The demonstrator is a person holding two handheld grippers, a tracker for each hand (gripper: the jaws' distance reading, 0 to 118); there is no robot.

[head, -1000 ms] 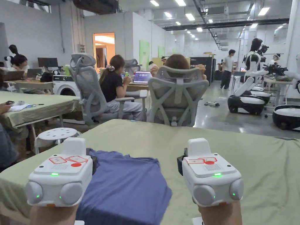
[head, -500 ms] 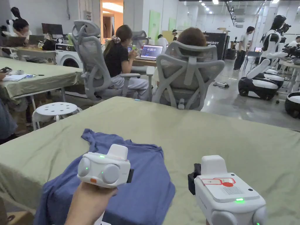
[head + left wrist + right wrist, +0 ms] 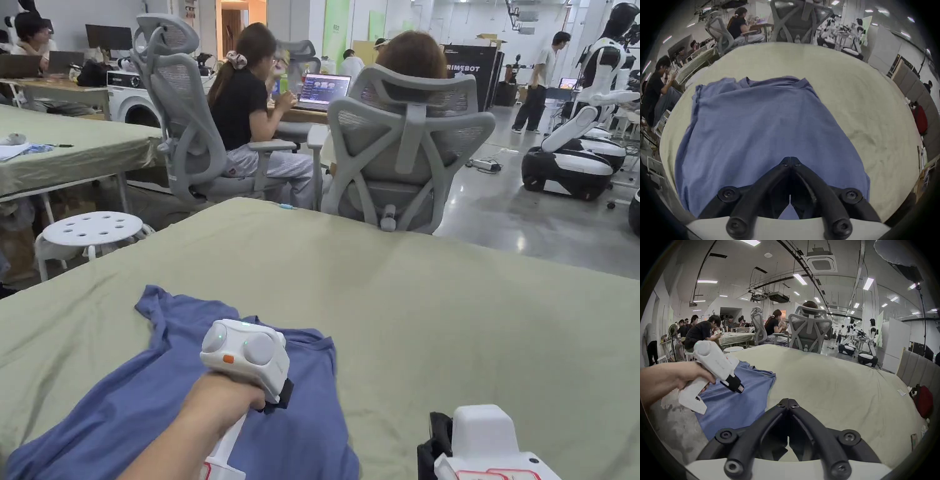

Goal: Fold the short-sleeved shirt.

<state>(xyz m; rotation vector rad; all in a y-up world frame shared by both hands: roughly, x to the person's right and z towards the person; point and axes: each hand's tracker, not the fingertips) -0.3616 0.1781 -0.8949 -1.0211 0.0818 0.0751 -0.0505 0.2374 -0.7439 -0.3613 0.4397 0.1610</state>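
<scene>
The fingers of the left gripper are pressed together at their tips with nothing pinched between them; in the left gripper view they hang over the near part of the blue shirt, and whether they touch the cloth cannot be told. In the head view the left gripper is held by a hand above the middle of the shirt, its white body tipped forward and down. The right gripper view shows that same gripper from the side, its dark fingers pointed down at the cloth.

The fingers of the right gripper are likewise closed tip to tip and hold nothing. They sit over bare green cloth of the worktop, just to the right of the shirt's edge. In the head view the top of the right gripper's white body shows at the bottom edge, right of the shirt.

The shirt lies spread on the worktop near its front left corner, collar at the far end and one short sleeve sticking out to the far left; the near part runs toward the worktop's front edge. The cloth is mostly flat with soft creases.

Beyond the worktop stand two grey office chairs, with people seated at desks, and a white stool at the left.
</scene>
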